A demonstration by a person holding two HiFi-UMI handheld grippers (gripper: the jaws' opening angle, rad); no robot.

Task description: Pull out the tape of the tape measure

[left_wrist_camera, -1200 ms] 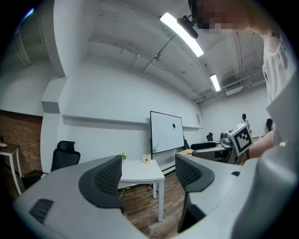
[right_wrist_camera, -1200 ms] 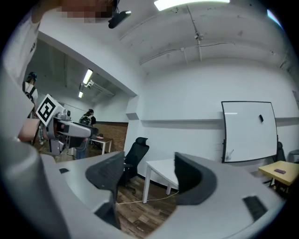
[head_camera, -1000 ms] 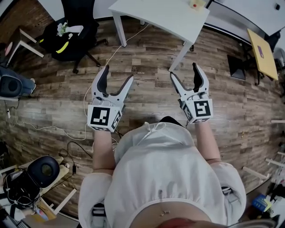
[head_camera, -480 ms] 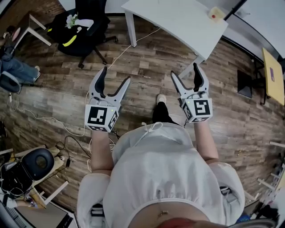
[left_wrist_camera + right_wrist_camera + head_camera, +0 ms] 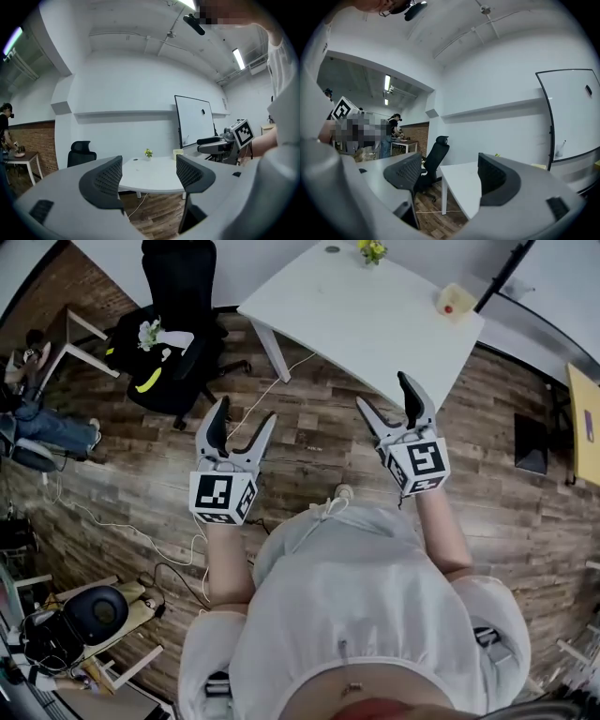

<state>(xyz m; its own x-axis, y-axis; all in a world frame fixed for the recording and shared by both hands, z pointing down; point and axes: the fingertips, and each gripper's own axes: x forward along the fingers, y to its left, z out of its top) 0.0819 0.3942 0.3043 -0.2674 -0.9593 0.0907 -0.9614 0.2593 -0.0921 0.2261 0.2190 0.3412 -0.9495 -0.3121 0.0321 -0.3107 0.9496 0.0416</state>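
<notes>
Since a second ago the white rectangular surface (image 5: 375,324) has come further into the head view, and a small green plant with yellow flowers (image 5: 372,249) now shows at its far edge. The left hand-held gripper (image 5: 246,413) and the right hand-held gripper (image 5: 382,392) are held side by side over the brown wood-plank floor (image 5: 309,442). Both have their jaws wide apart with nothing between them. A small pale-yellow case with a red spot (image 5: 452,300), perhaps the tape measure, lies near the surface's far right corner, well apart from both. A black office chair (image 5: 173,324) stands left.
</notes>
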